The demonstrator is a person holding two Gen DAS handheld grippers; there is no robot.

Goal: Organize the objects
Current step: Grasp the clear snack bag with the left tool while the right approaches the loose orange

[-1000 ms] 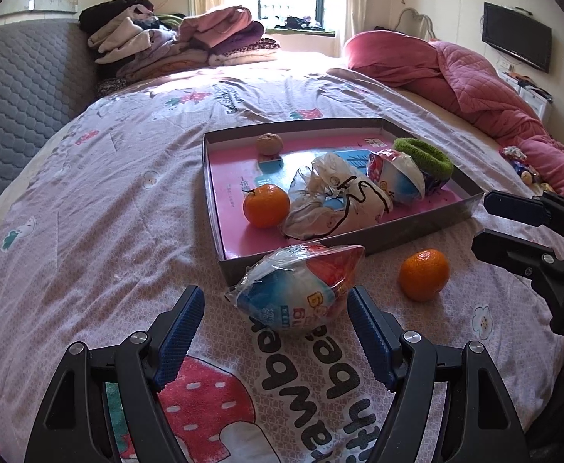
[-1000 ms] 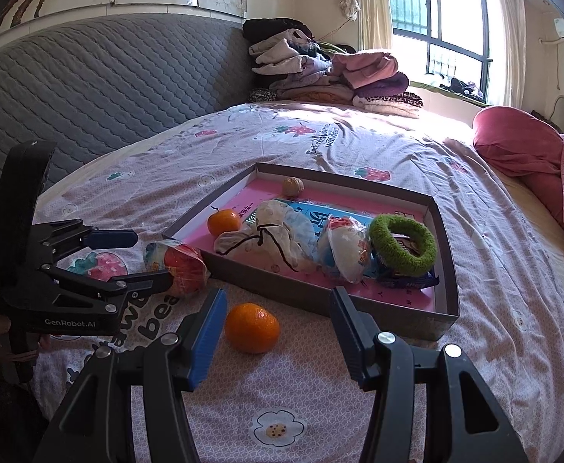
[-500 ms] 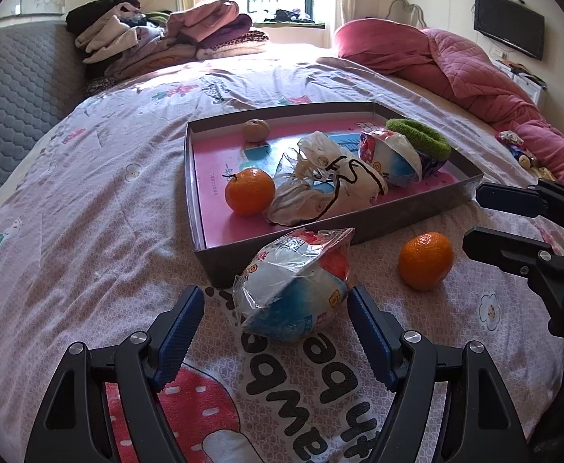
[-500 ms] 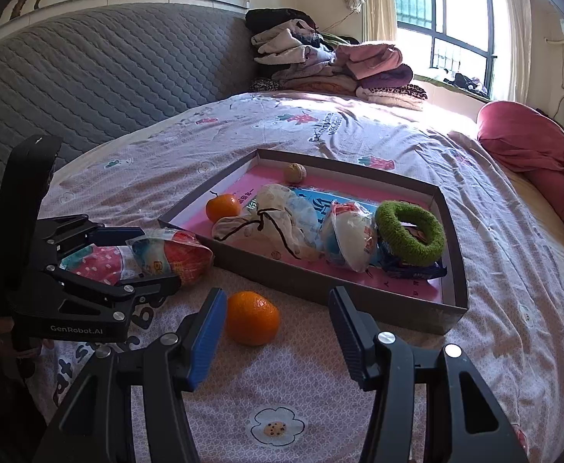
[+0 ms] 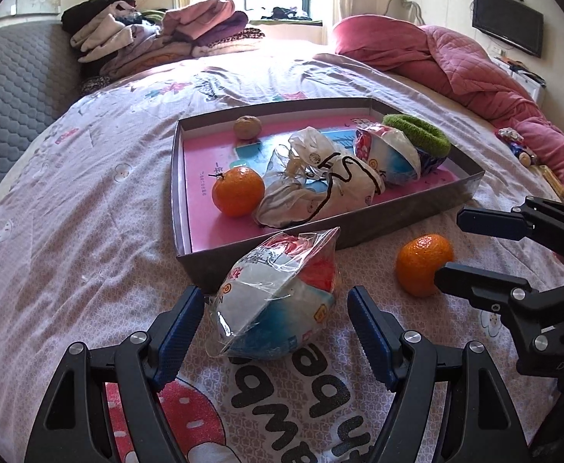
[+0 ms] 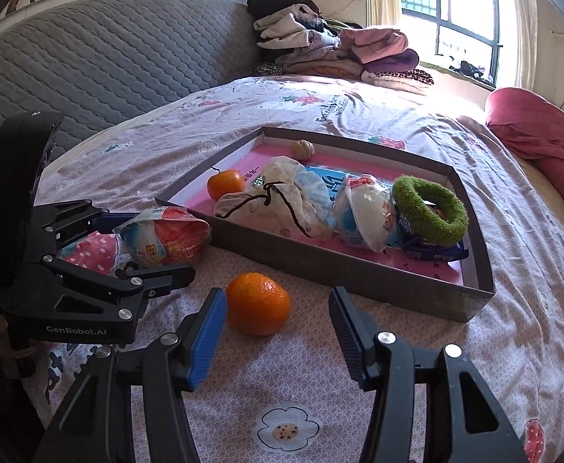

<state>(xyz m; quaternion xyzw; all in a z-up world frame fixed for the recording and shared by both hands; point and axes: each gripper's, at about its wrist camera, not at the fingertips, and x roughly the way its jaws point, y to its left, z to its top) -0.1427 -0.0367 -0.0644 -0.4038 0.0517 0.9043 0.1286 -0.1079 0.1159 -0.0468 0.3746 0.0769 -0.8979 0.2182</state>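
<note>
Pickup step, both hands. Left gripper (image 5: pixel 272 322) jaws wide, straddling wrapped snack (image 5: pixel 278 305) on bed, not pinching. Right gripper (image 6: pixel 278 332) jaws wide around loose orange (image 6: pixel 258 303) beside tray (image 6: pixel 359 274). Next, likely: close jaws, lift into tray.

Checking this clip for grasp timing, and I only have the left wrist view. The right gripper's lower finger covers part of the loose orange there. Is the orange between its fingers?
Observer: Yes. In the right wrist view the loose orange lies on the sheet between the open pads of the right gripper. It is close to the picture-left pad, with a clear gap to the other.
Operator: What is under the green ring?
Observer: The green ring leans on a blue packet inside the box.
</note>
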